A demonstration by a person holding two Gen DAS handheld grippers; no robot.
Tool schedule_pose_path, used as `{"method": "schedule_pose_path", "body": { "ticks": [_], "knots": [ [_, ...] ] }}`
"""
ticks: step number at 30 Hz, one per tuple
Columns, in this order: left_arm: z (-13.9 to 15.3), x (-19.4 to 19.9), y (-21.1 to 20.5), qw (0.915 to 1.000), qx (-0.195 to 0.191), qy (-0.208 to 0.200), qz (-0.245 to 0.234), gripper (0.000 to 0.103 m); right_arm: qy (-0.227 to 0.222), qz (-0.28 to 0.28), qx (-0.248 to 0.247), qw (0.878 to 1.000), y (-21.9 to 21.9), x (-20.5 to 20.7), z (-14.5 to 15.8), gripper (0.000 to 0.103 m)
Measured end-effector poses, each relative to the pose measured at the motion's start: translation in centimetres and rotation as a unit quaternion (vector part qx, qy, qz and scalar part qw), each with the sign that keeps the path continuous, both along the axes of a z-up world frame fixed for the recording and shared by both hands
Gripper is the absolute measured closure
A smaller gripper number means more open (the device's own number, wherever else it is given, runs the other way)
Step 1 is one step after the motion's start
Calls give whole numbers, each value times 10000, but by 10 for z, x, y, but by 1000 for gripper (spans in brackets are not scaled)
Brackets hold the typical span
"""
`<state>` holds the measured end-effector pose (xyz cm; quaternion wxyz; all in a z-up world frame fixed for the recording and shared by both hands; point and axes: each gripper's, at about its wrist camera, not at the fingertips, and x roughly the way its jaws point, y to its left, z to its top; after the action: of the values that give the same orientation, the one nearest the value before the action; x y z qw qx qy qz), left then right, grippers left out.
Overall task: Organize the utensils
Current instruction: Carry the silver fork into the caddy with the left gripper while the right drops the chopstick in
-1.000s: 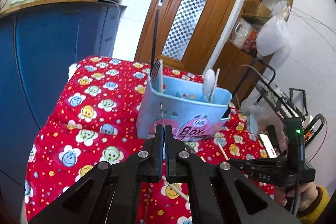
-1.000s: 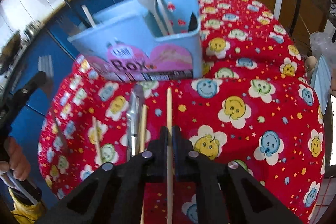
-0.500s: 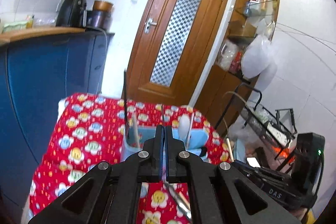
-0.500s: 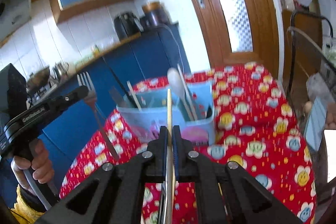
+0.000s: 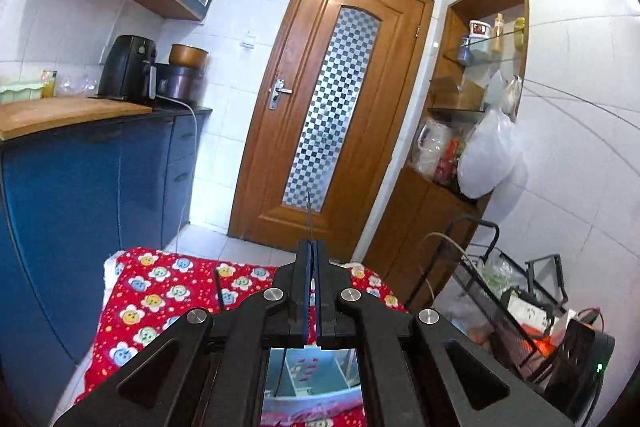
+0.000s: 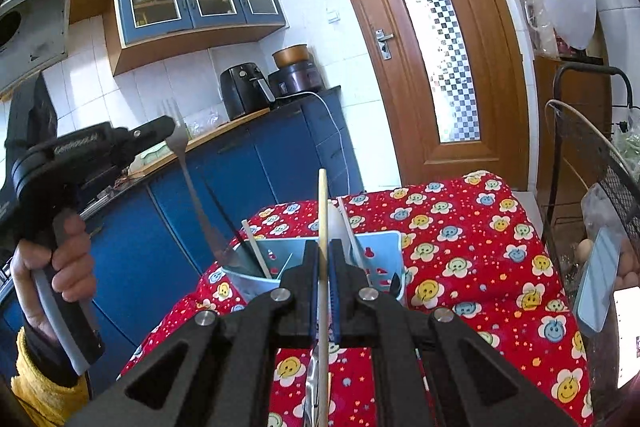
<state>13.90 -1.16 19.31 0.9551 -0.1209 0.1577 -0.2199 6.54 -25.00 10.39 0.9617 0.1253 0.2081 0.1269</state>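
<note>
Presently a wooden chopstick (image 6: 322,227) is clamped in the right hand-held gripper (image 6: 322,259) and a fork (image 6: 188,171) in the left hand-held gripper (image 6: 160,131), both above the blue utensil box (image 6: 384,255), already partly filled; insertion is judged outstanding.

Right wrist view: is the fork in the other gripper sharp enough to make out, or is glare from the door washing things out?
Right wrist view: the fork reads clearly, tines up, clamped in the left gripper; the door glass is bright but hides nothing; straight lines bow near the rim. Left wrist view: the fork shows only edge-on as a thin sliver, and the gripper's body covers most of the blue holder.
</note>
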Motion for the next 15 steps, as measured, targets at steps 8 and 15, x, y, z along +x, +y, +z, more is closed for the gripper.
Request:
{"method": "schedule_pose_path", "body": {
  "ticks": [8,15],
  "knots": [
    [-31,24,-7,9998,41,164,115,102,-179,-89,-106,9997,2,12,4,97],
    [-54,32,-15,9993,277,185,175,102,-540,-380,-241,9975,2,35,14,97]
  ]
}}
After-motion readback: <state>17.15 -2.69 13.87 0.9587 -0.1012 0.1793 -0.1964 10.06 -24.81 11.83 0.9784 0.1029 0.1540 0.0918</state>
